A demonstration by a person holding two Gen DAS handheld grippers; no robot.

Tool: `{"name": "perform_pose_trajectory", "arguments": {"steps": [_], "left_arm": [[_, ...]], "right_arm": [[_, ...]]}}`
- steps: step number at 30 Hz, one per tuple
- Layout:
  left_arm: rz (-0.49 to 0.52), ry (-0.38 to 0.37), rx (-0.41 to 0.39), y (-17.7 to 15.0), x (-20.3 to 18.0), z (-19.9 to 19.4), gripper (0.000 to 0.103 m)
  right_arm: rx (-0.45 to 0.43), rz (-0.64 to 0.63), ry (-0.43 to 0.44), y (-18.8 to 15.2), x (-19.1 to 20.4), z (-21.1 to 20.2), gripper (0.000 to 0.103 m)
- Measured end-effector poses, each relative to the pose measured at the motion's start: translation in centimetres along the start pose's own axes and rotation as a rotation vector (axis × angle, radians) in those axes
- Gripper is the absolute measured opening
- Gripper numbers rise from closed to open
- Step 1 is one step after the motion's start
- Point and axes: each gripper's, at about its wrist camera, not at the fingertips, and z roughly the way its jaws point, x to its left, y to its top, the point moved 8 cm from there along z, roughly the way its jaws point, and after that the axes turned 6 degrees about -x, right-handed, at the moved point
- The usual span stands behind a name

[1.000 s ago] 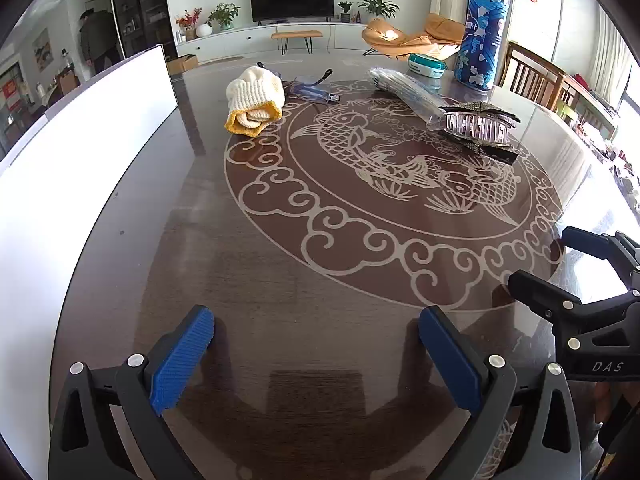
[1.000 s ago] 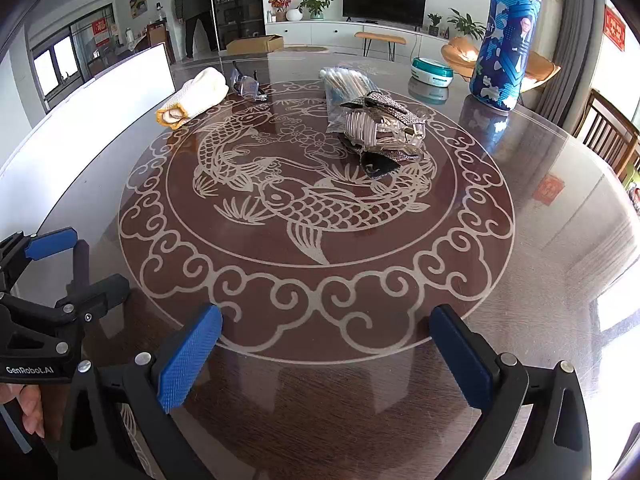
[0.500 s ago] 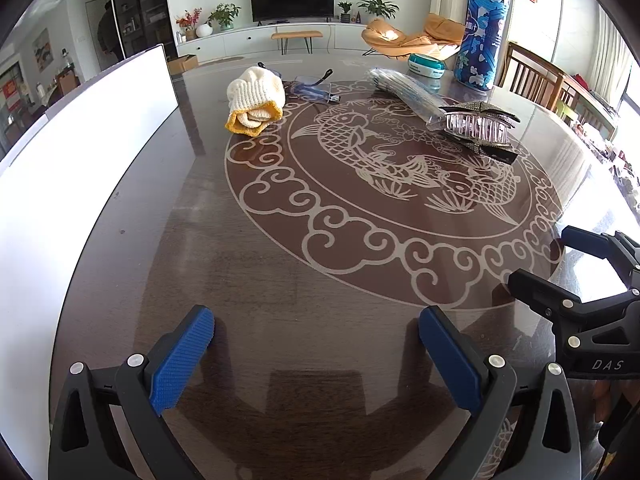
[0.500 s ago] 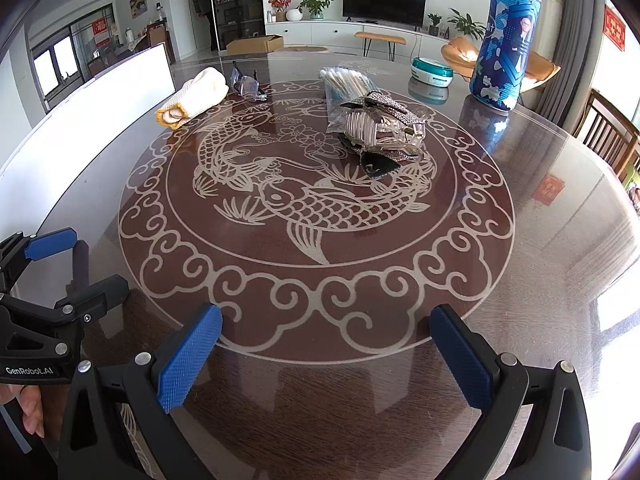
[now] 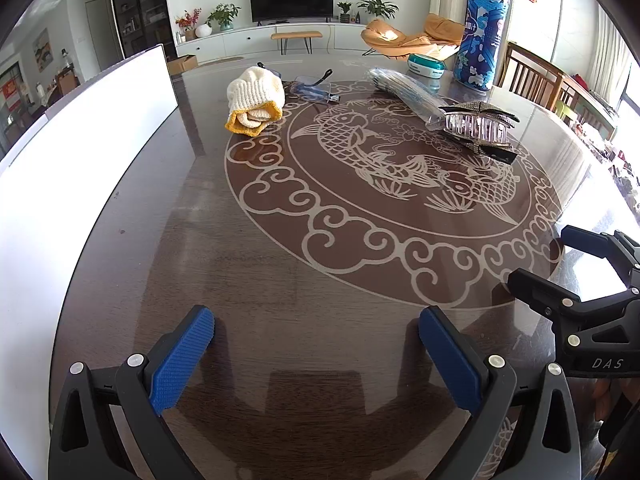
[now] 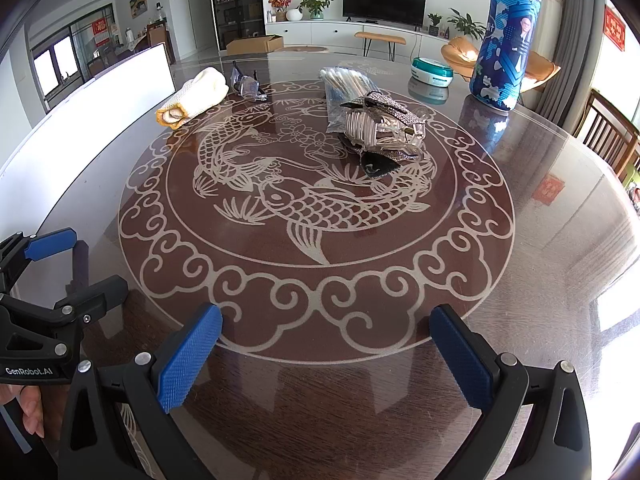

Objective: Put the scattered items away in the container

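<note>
- Items are all lying loose on the far half of the dark glass-topped round table with the carp inlay [image 6: 540,264]; none is sitting in any container yet, so I'm judging the task as not started.
- Cream knitted glove bundle with the yellow cuff [image 5: 256,100] is resting at the far left, just beside the clear safety glasses with dark arms [image 5: 314,87].
- Clear plastic packet of long thin sticks [image 6: 346,92] is lying past the inlay's centre, and the rhinestone-covered clear hair claw clip [image 6: 382,128] is sitting partly on its near end, touching it.
- Container: the only candidate I'm seeing is the large white-walled box [image 5: 80,152] running along the table's left edge; its inside is not showing, so I cannot tell what it is holding.
- Small teal-and-white round tin [image 6: 432,68] and tall blue patterned canister [image 6: 506,40] are standing at the far right; unclear whether they are counting as clutter.
- Left gripper [image 5: 316,354] is hovering low over the near edge, blue-padded fingers [image 5: 182,360] spread wide, gripping nothing.
- Right gripper [image 6: 326,356] is sitting beside it, likewise spread and empty, well apart from every item.
- Remaining, by my read: four pick-and-drop runs, starting with a reach across the table.
</note>
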Motion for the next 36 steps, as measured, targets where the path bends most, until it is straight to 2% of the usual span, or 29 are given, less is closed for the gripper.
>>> {"name": "perform_pose_trajectory", "arguments": {"steps": [6, 11, 16, 25, 34, 36], "left_arm": [[-0.001, 0.000, 0.000, 0.0, 0.0, 0.0, 0.103], [-0.001, 0.000, 0.000, 0.0, 0.0, 0.0, 0.103], [-0.001, 0.000, 0.000, 0.0, 0.0, 0.0, 0.103], [-0.001, 0.001, 0.000, 0.0, 0.0, 0.0, 0.103], [-0.001, 0.001, 0.000, 0.0, 0.0, 0.0, 0.103], [-0.001, 0.001, 0.000, 0.0, 0.0, 0.0, 0.103]], "right_arm": [[0.000, -0.060, 0.051, 0.6, -0.1, 0.5, 0.103], [0.001, -0.027, 0.026, 2.2, -3.0, 2.1, 0.103], [0.000, -0.048, 0.043, 4.5, -3.0, 4.2, 0.103], [0.002, 0.018, -0.014, 9.2, -4.1, 8.4, 0.103], [0.000, 0.018, -0.011, 10.8, -3.9, 9.7, 0.103], [-0.010, 0.018, -0.011, 10.8, -3.9, 9.5, 0.098]]}}
